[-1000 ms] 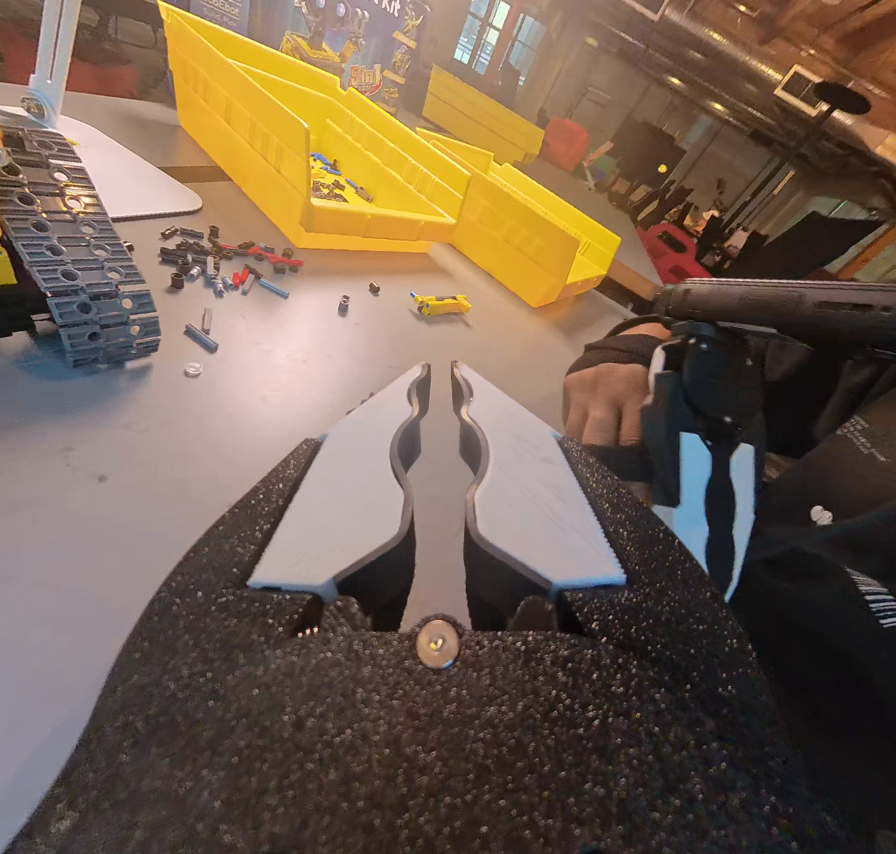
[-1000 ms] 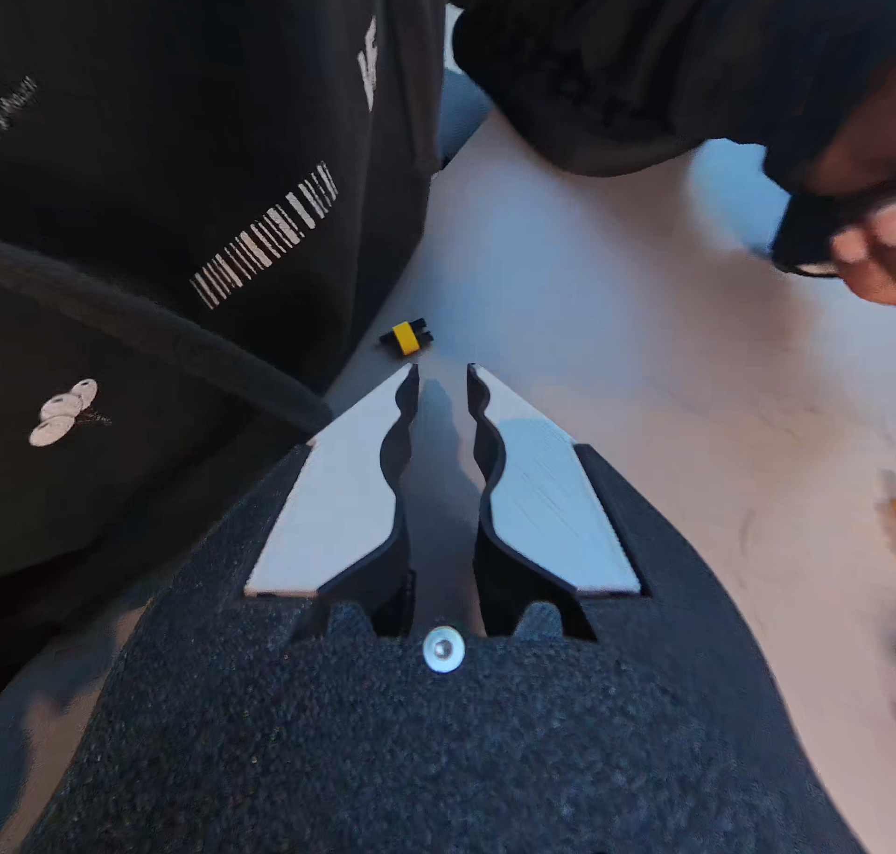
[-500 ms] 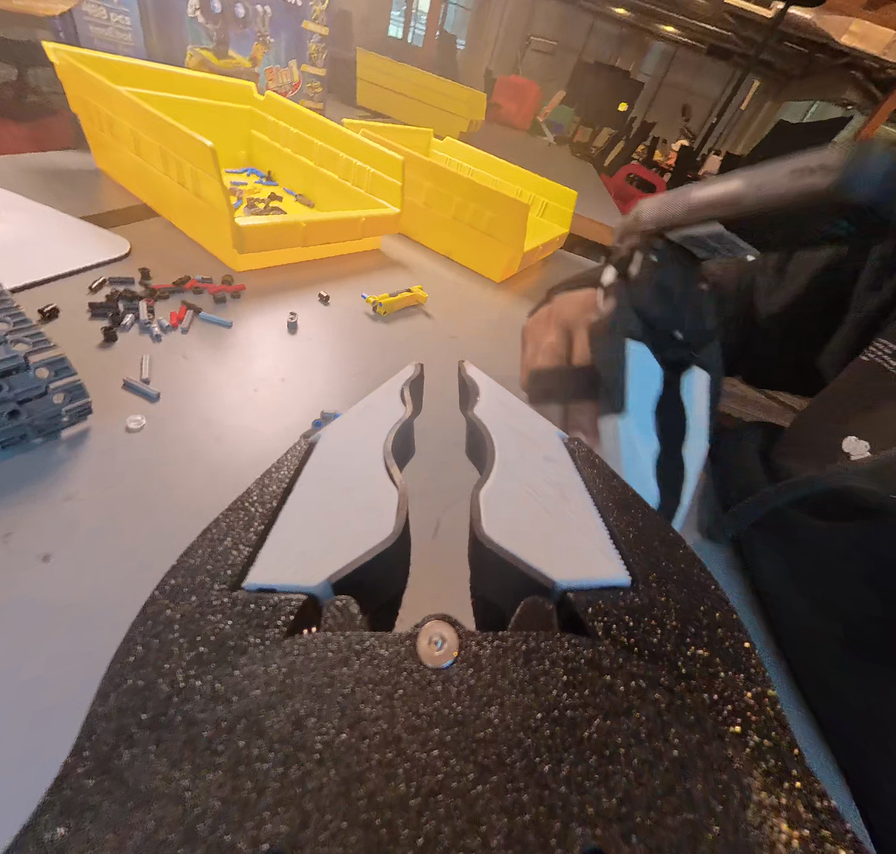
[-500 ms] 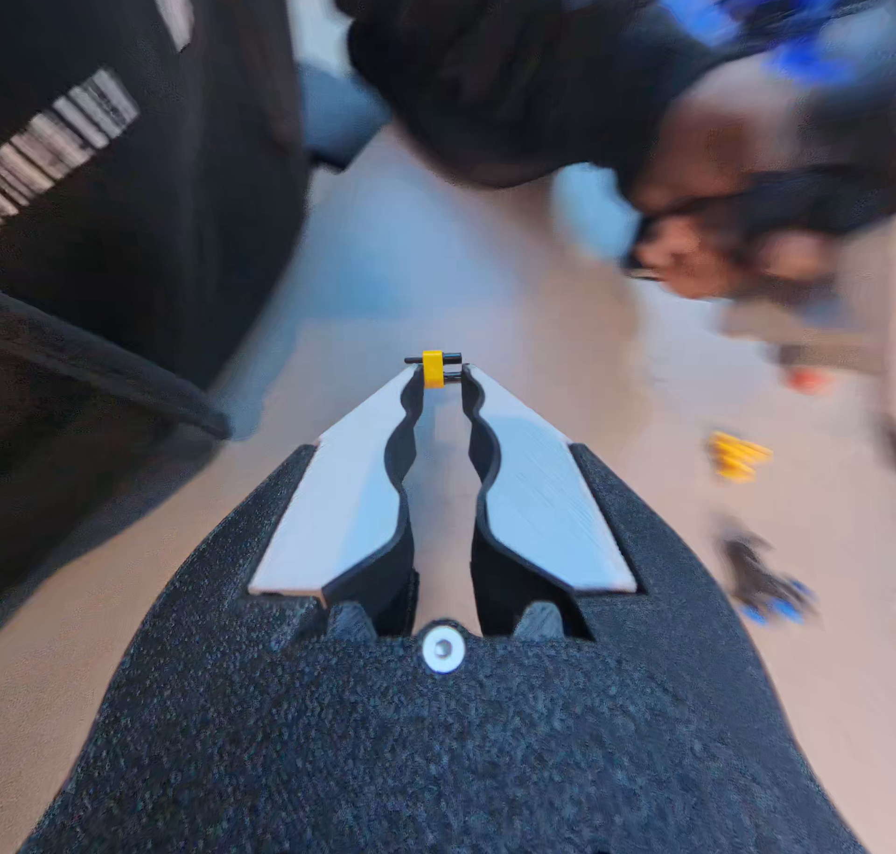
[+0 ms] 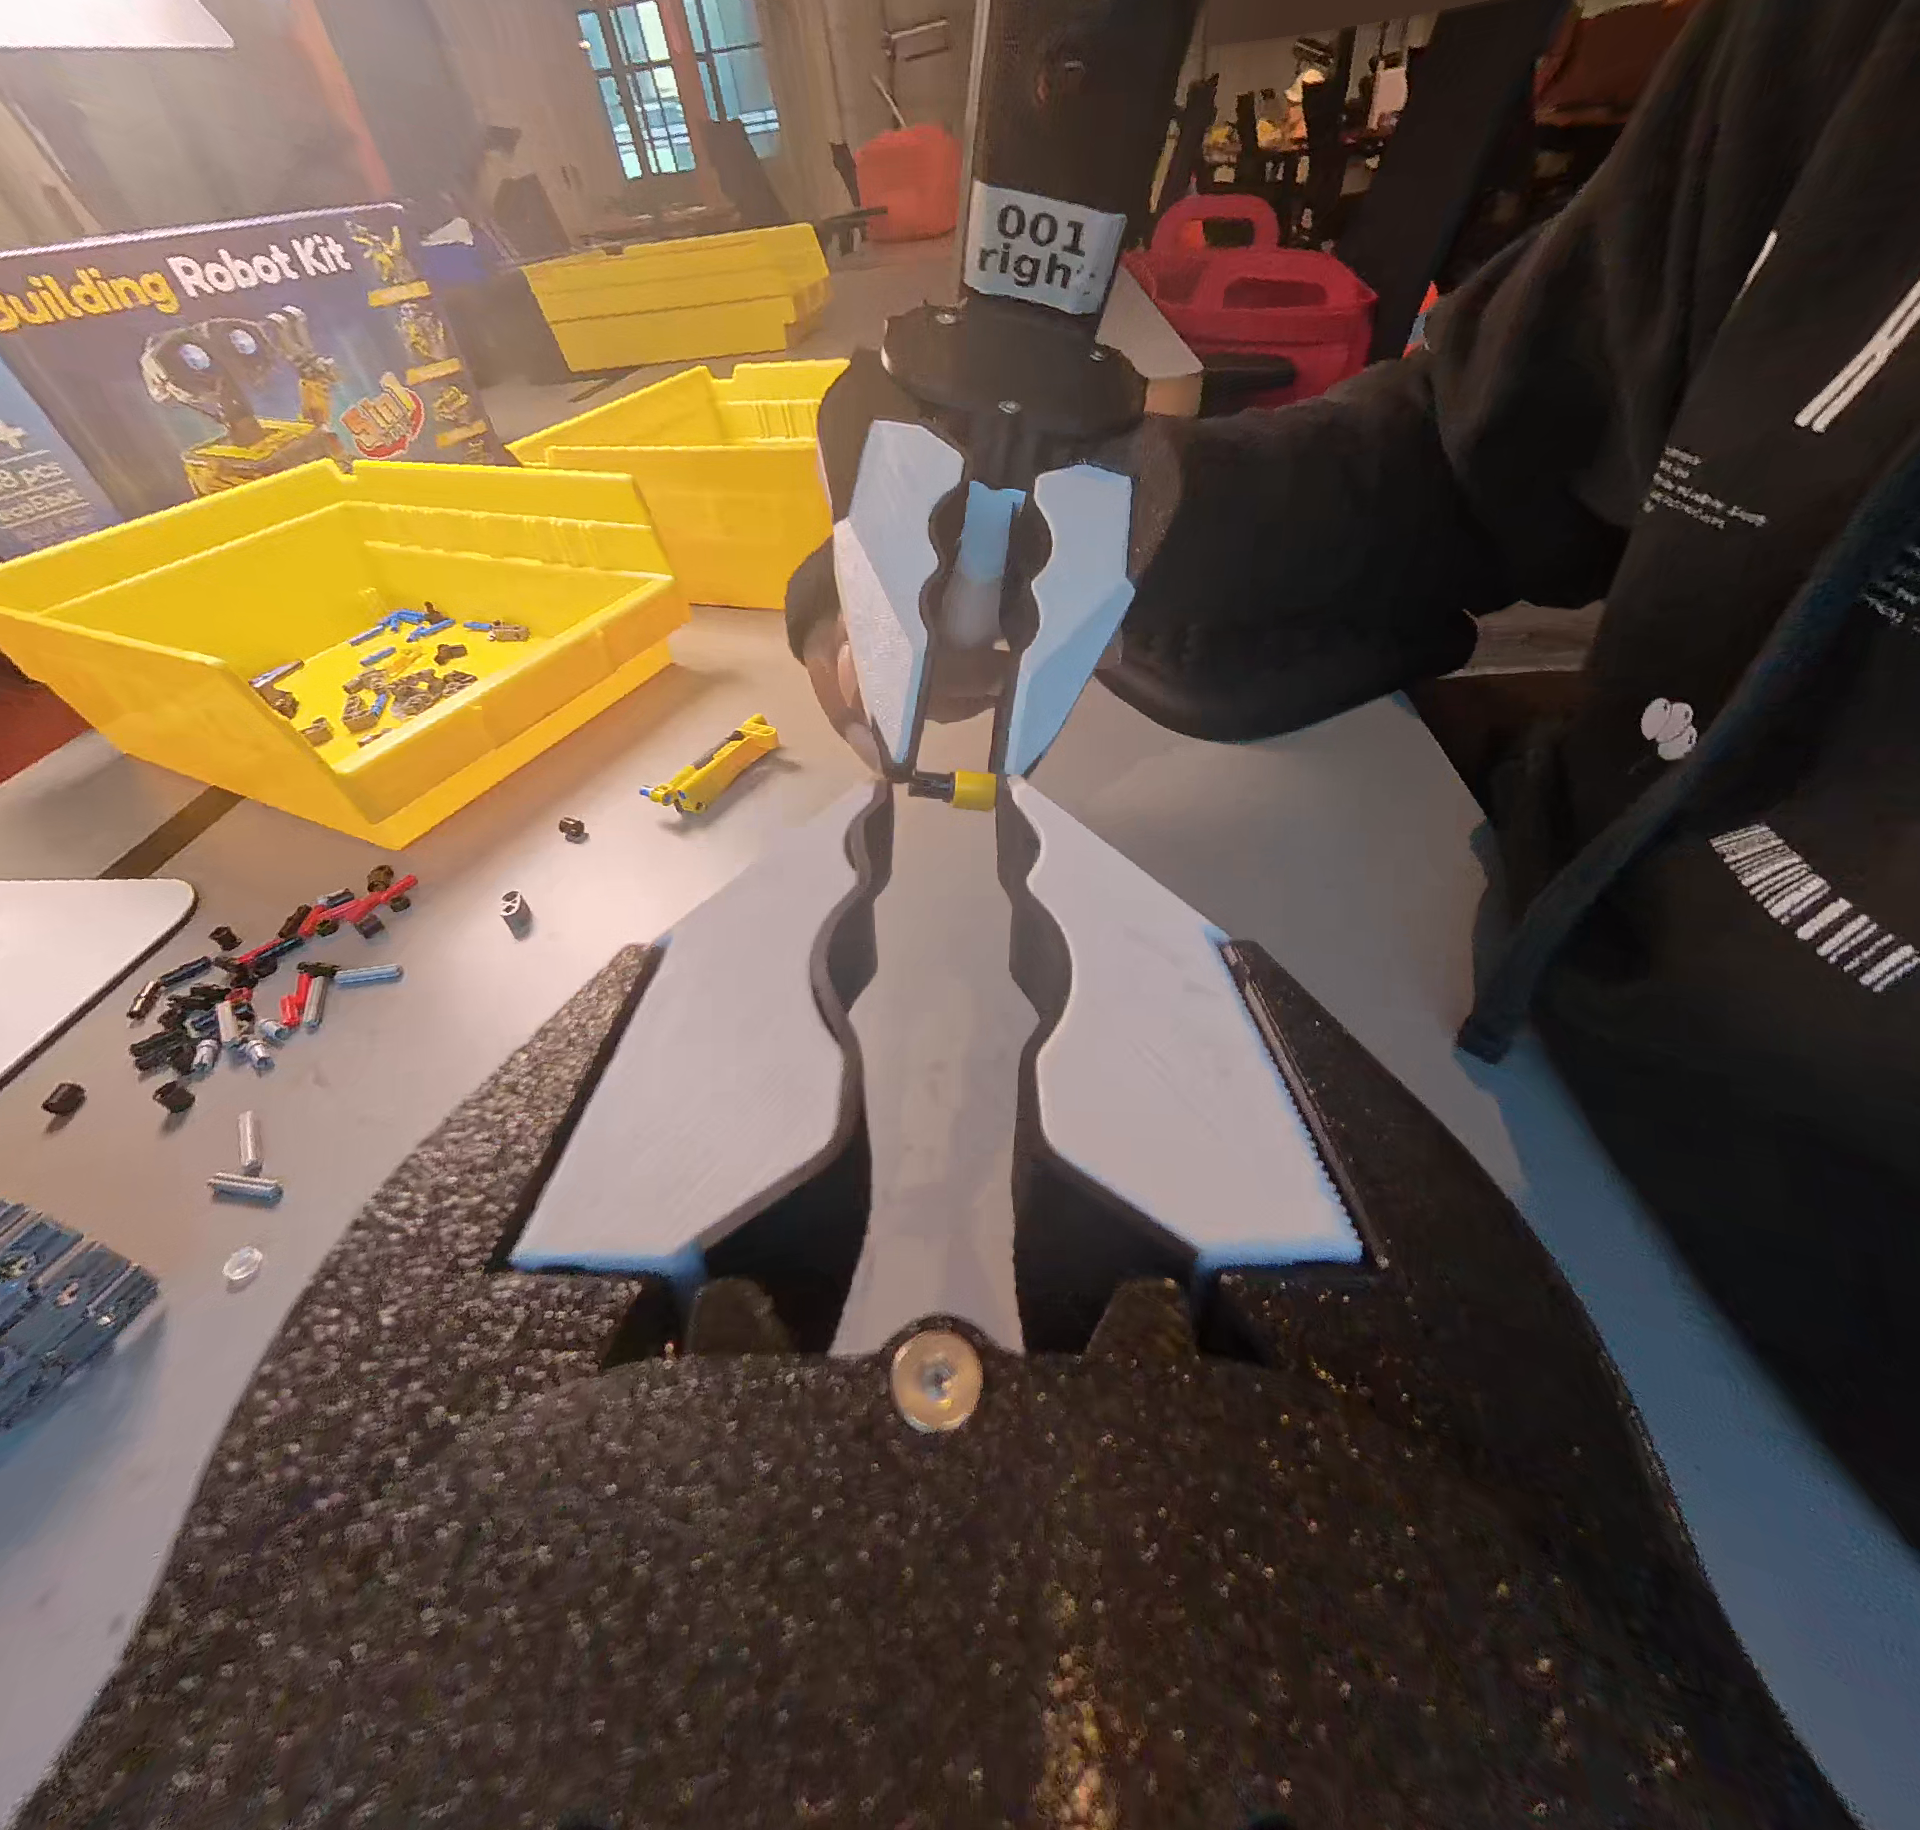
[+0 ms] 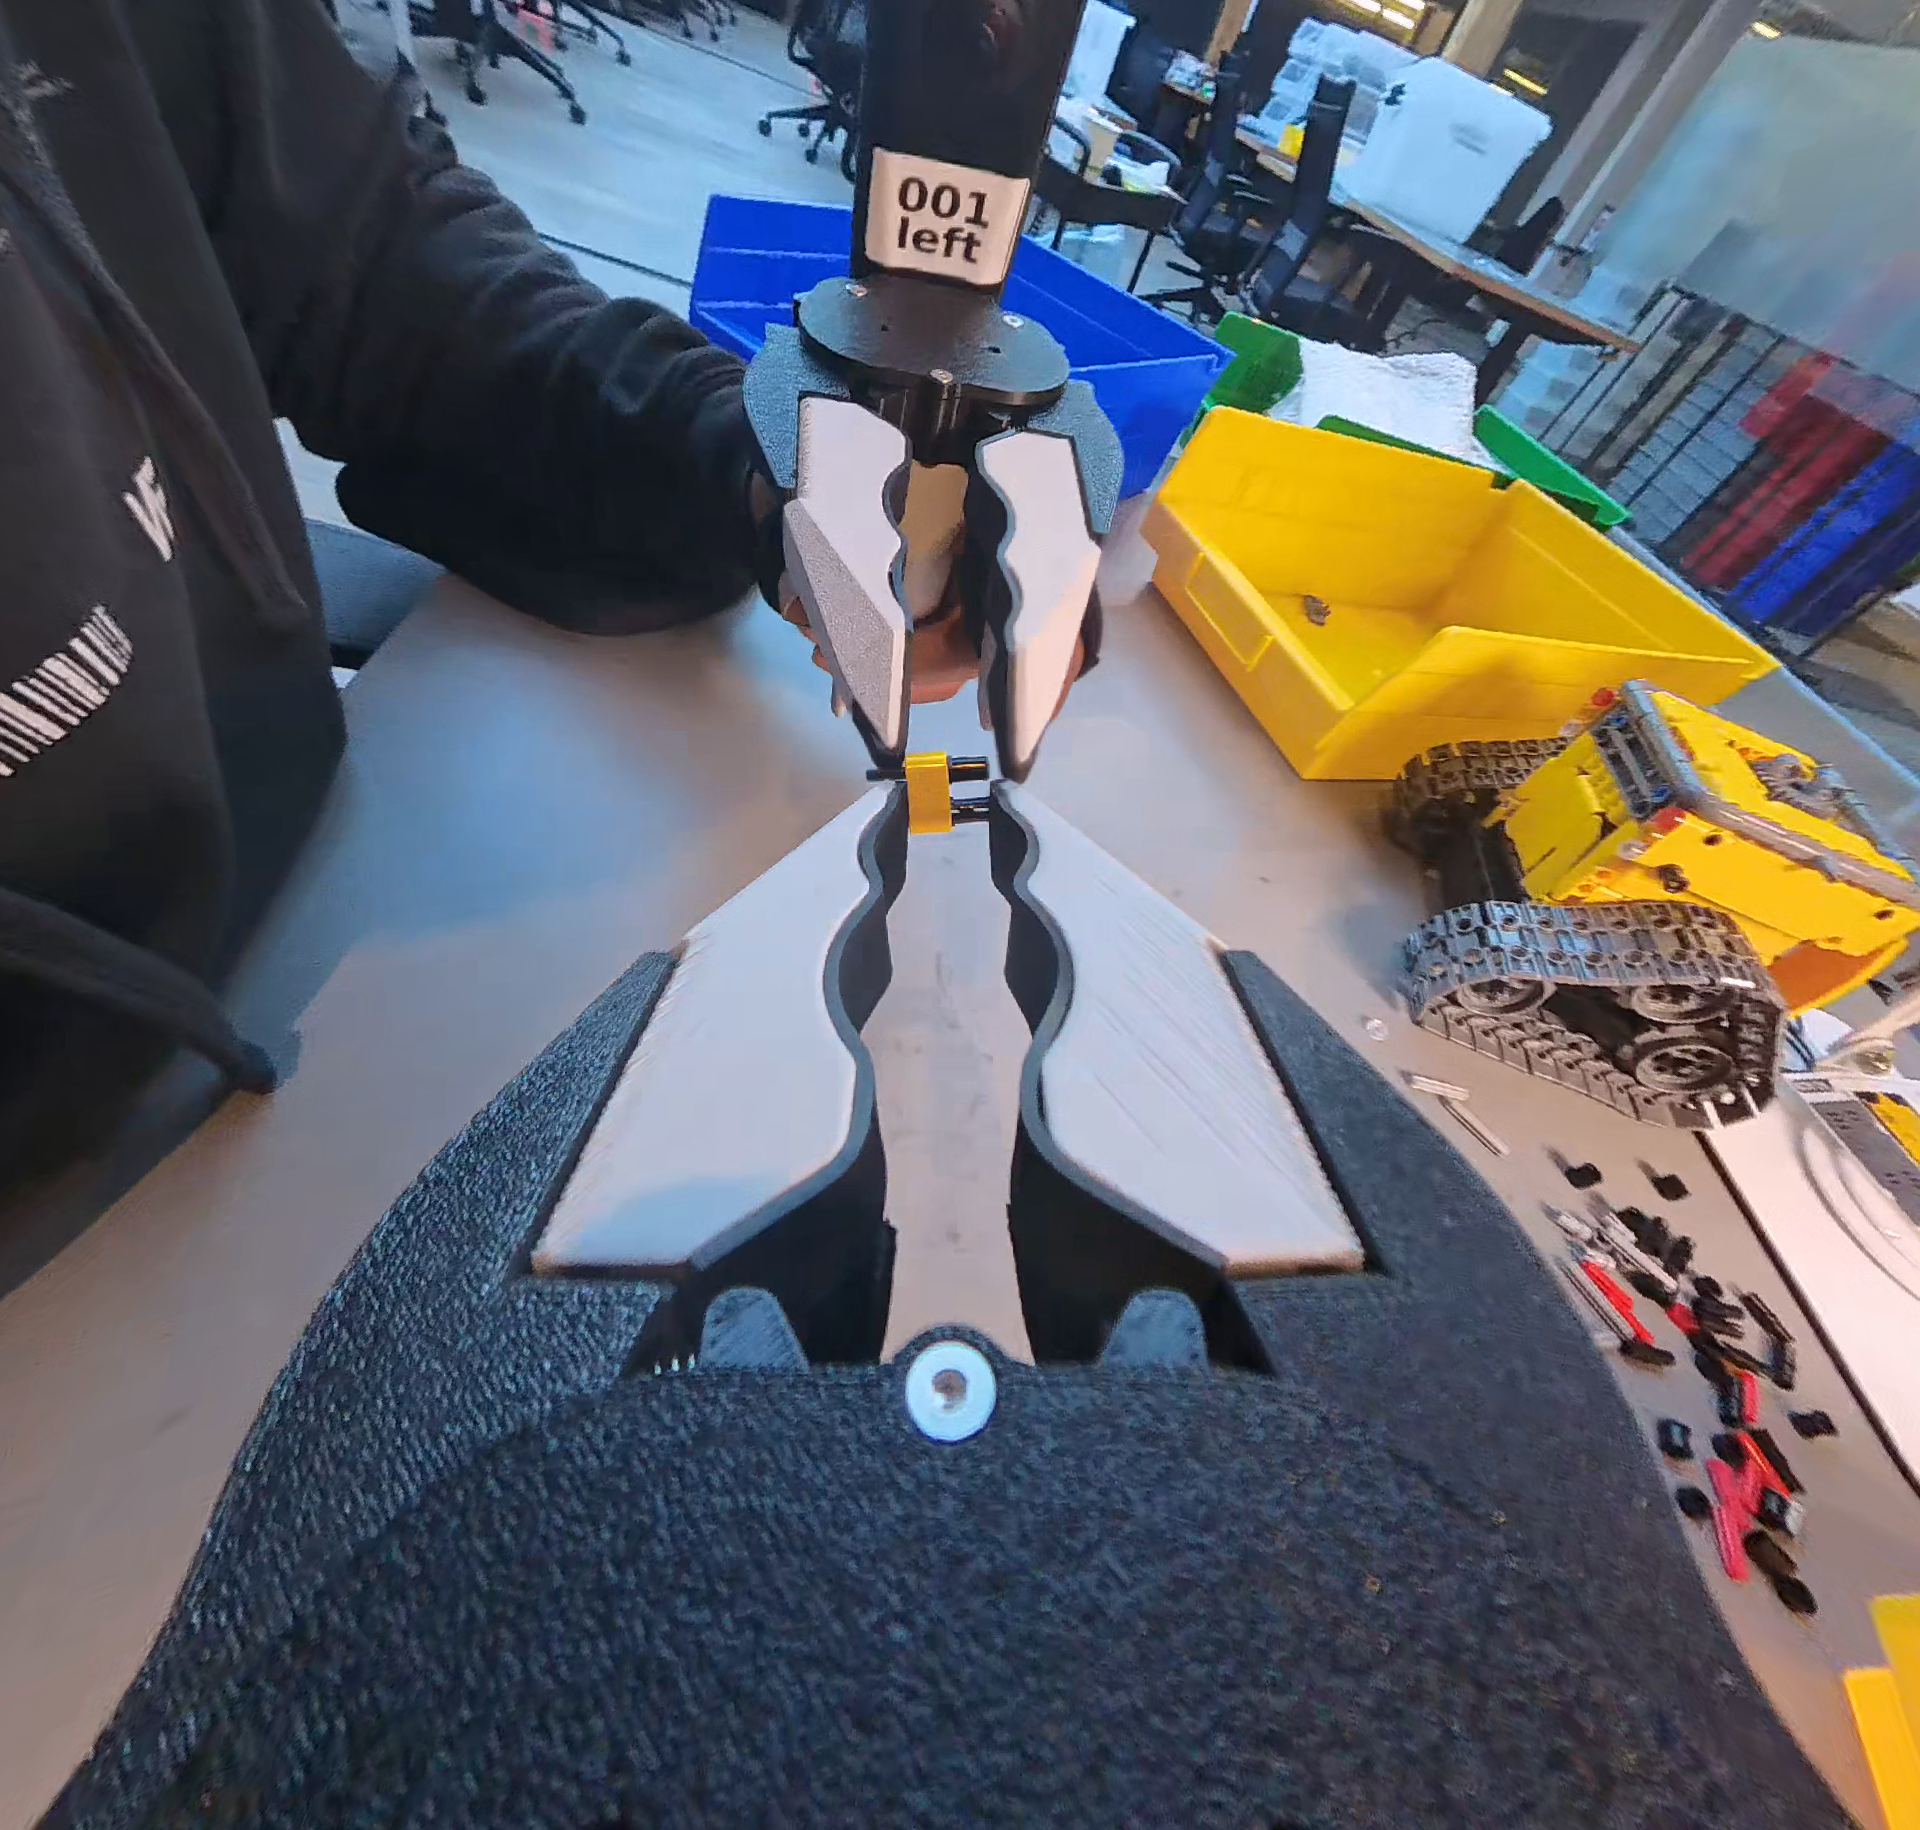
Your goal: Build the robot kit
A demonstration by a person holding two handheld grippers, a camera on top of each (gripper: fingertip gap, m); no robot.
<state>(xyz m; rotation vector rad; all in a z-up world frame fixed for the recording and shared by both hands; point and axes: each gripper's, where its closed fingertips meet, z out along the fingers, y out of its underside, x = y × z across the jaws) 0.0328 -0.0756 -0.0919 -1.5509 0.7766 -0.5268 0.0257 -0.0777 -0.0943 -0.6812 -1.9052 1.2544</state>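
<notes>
A small yellow building piece [image 6: 928,795] with two black pins is pinched between the tips of my right gripper [image 6: 945,795], held above the grey table [image 6: 540,845]. It also shows in the left wrist view [image 5: 971,789], at the tips of the right gripper [image 5: 958,770], which points at the camera. My left gripper [image 5: 948,799] meets it tip to tip. Its jaws stand slightly apart on either side of the piece, and I cannot tell if they touch it. In the right wrist view the left gripper [image 6: 948,757] hangs just behind the piece. A person in black sleeves holds both.
A yellow tracked vehicle model [image 6: 1662,897] stands at the right. Loose small parts [image 5: 260,980] and a small yellow assembly [image 5: 717,762] lie on the table. Yellow bins [image 5: 343,637] [image 6: 1403,585], a blue bin [image 6: 1122,336] and a kit box [image 5: 239,357] stand behind. Only a small space, under 4 cm, lies between the two pairs of fingers.
My right gripper took the yellow piece off the table by the person's body and swung it up in front of my left gripper. My left gripper's jaws have opened a little.
</notes>
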